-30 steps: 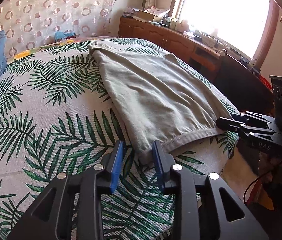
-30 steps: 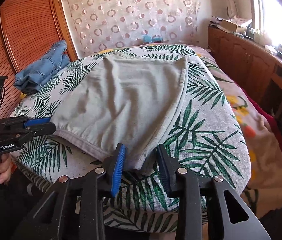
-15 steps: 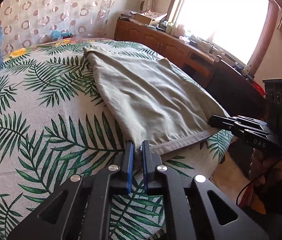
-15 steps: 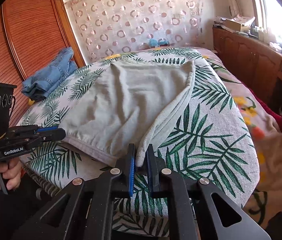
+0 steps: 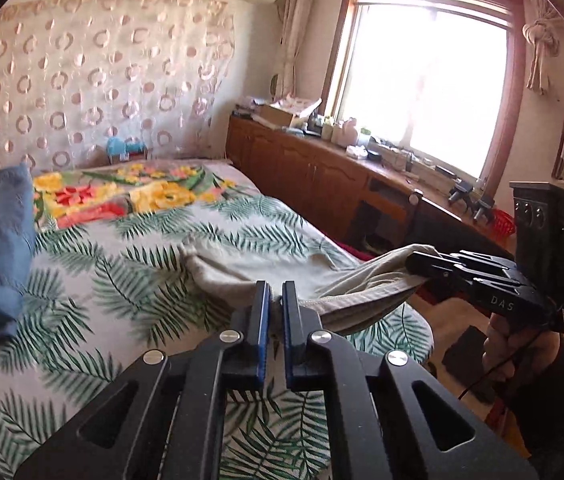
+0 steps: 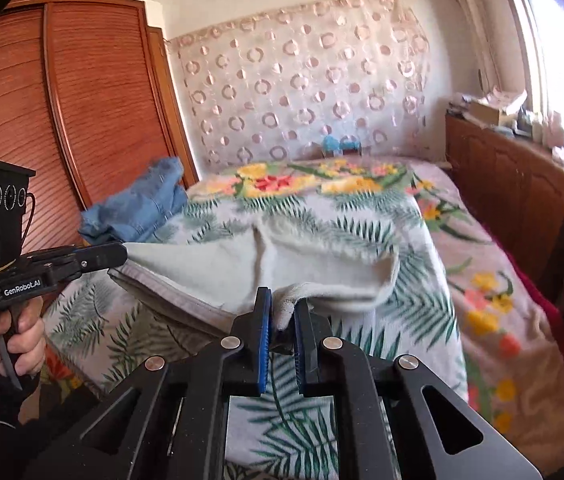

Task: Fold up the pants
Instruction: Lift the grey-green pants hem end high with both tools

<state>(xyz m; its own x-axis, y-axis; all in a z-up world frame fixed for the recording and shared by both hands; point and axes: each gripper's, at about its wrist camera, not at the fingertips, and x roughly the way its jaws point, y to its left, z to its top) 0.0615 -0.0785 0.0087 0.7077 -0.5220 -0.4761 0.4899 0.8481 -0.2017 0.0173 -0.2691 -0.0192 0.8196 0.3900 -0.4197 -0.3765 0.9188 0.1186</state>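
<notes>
**A:** What are the two hand-held grippers doing?

**B:** Both are pinching the same garment. The left gripper (image 5: 276,300) has its blue-lined jaws pressed nearly together on one corner of the near hem of the grey-green pants (image 5: 258,270). The right gripper (image 6: 282,308) is clamped on the other near corner, with a small bunch of cloth squeezed between its pads. In the left view, the right gripper shows at the right edge, held in a person's hand (image 5: 510,344), with the hem stretched between the two tools.

**B:** And what has just changed?

**A:** A second ago both sets of jaws stood apart, straddling the hem while the pants lay flat. Since then they have closed and both hands have risen. The near edge of the pants is now lifted clear of the bed (image 5: 94,300) and hangs as a sagging band between the grippers. The far end still rests on the palm-leaf sheet.

**B:** What does that mean for the fold?

**A:** I judge the grasp is done and the carry has begun. The lifted edge probably needs to travel away from the person and be laid over the far end, folding the pants in half.

**B:** What else is around?

**A:** A heap of blue jeans (image 6: 142,208) lies at the left side of the bed, well apart from the pants. A floral blanket (image 6: 302,180) covers the head end. A wooden cabinet (image 5: 322,176) runs along the wall under a bright window (image 5: 422,80).
</notes>
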